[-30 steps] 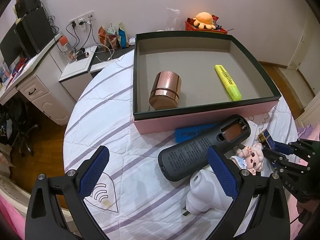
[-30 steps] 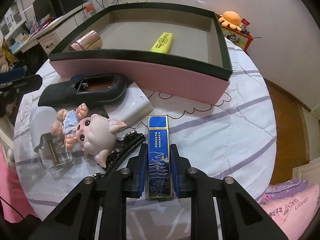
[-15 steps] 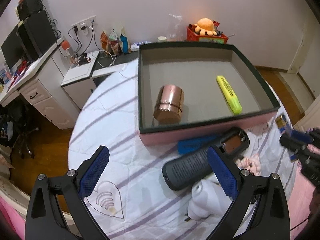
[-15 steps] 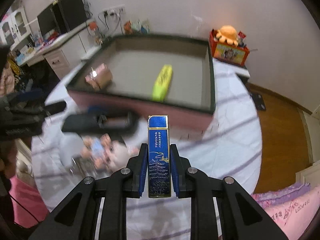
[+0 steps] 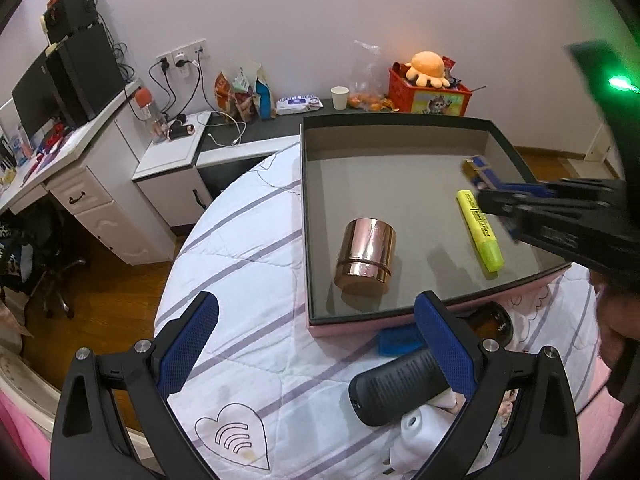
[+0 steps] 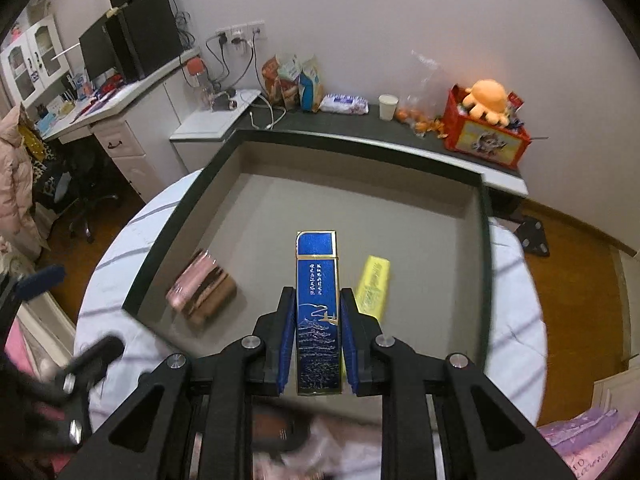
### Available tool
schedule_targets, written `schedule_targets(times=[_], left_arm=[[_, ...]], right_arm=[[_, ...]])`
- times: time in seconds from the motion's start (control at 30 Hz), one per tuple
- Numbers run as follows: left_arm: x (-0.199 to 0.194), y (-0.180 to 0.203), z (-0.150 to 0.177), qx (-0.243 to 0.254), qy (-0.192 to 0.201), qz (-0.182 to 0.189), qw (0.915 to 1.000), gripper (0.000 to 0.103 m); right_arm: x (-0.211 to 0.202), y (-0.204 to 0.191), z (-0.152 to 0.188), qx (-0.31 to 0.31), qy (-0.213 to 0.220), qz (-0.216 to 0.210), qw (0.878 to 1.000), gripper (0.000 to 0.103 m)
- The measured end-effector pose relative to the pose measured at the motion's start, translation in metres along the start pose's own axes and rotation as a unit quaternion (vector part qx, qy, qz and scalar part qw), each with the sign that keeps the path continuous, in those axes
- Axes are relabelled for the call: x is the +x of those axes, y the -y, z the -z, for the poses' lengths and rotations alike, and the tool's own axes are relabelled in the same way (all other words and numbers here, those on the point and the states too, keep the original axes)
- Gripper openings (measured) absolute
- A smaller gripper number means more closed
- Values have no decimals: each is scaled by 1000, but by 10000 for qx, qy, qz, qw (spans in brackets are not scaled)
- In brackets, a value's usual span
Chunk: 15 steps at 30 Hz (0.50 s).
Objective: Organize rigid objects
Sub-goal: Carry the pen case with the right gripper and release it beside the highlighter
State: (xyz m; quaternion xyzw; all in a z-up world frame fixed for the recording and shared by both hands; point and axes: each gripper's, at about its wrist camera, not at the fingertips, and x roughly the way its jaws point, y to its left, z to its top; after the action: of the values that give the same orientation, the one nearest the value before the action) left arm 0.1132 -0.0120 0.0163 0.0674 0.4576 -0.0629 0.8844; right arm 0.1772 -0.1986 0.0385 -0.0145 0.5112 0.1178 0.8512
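Round worktop [image 5: 248,248] under a striped white quilt: your left hand-held gripper [image 5: 316,344] hangs spread near its edge; your right hand-held gripper [image 6: 316,320] pinches the slim blue gold-trimmed box [image 6: 318,304] above the shallow dark-rimmed tray [image 6: 360,200], beside the yellow highlighter [image 6: 374,280].

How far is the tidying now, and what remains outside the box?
Done: the copper canister and yellow highlighter lie in the box. In hand: the right tool holds the blue case over it. Left: the black device and others on the table; the left tool is open.
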Motion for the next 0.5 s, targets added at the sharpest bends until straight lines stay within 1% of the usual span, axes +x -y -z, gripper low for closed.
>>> schedule_targets(times=[0.17,0.43,0.47,0.5], left_arm=[[9,-1,-3,-16,-49,-10,10000,100],[19,-3,-3,-27,-122,5,9999,100],[19,-3,-3,-24,-125,10,9999,100],[19,-3,-4,-20,-125,18,9999,100]], right_arm=[[36,-1,-11,56,-283,-34,9996,21],[63,6,-10,163,-601,92,9980,22],[65,6,-11,192,-614,123,9979,24],[65,9,-12,263,-613,142,9977,42]])
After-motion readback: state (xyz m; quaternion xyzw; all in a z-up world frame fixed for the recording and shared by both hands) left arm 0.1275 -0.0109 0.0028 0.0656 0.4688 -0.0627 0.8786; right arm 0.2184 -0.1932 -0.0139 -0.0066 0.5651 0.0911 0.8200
